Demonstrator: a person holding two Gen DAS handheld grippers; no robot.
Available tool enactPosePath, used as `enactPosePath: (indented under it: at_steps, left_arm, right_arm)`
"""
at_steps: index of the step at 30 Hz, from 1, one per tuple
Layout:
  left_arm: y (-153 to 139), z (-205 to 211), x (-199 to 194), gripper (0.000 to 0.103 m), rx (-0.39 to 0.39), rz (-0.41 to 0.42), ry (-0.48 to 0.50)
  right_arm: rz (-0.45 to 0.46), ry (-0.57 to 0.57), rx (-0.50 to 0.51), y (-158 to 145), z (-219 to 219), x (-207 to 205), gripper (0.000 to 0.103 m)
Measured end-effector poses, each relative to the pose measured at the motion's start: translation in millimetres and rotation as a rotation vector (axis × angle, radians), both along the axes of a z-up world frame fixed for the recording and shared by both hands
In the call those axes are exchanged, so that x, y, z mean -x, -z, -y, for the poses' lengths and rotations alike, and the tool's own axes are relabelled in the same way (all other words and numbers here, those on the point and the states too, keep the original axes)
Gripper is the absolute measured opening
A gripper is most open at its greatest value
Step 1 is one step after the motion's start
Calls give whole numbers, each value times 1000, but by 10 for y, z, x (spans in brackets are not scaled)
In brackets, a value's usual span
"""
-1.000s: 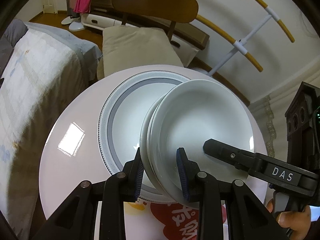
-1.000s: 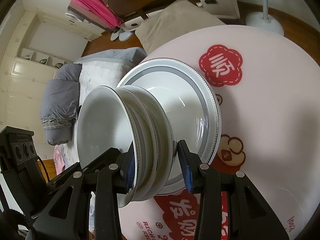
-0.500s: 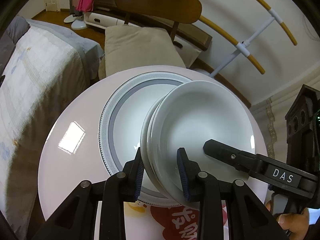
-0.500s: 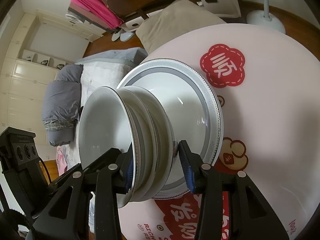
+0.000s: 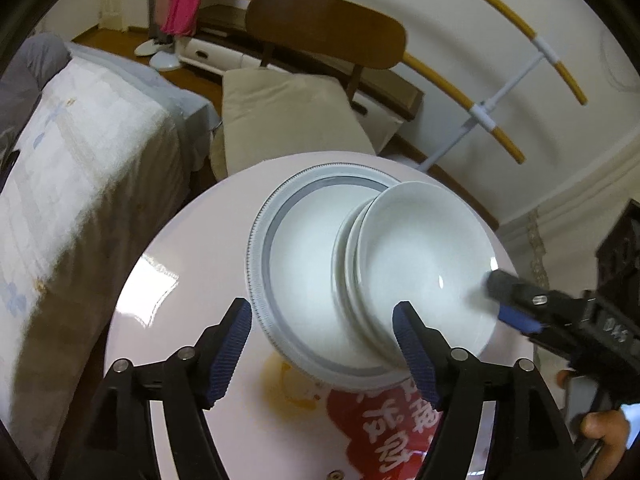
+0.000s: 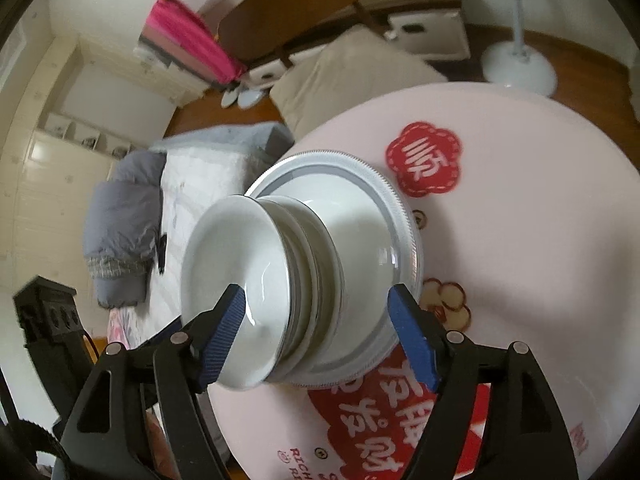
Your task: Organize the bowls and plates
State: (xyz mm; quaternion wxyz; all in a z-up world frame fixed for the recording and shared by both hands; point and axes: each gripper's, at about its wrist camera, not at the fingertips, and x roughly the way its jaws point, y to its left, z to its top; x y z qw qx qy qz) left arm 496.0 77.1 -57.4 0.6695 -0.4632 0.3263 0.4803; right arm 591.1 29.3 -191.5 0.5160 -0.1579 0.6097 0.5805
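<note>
A stack of white bowls (image 5: 416, 264) rests in a large grey-rimmed plate (image 5: 264, 240) on the round pink table (image 5: 180, 280). My left gripper (image 5: 322, 340) is open, its jaws apart on either side of the plate's near rim. My right gripper (image 6: 316, 332) is open too, its jaws wide around the bowl stack (image 6: 240, 280) and plate (image 6: 404, 208). The right gripper also shows at the right of the left wrist view (image 5: 520, 308), by the top bowl's rim.
A wooden chair (image 5: 324, 40) with a beige cushion (image 5: 288, 116) stands behind the table. A bed (image 5: 72, 160) lies to the left. A yellow and white rack (image 5: 492, 108) and a fan base (image 6: 518, 66) stand near the table.
Both grippers have opened and let go of the bowl stack, which now sits in the plate. Both have drawn back a little.
</note>
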Motion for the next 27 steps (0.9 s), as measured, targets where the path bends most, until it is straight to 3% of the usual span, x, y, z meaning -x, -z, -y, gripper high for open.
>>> enactPosePath:
  at_steps: [4,11,15,22,27]
  left_arm:
    - [-84,148,83,74,-64,-28,153]
    - [-364,621,229,79,-155,-95,453]
    - [-492,966,293,82,-207,-102,607]
    - [-695,1507,607,82,-303,-26,746]
    - [-797,2005,1128,85,-380,18,838]
  right_arm:
    - [38,158,-58,-286,453,-31,87]
    - [59,433,-90,-686,1522,368,91]
    - [178,558,-76,-949,2174,672,95]
    - [339,727,-32,-1173,3073,1279,100]
    - [420,835,-47,-1201,3573,2055,100]
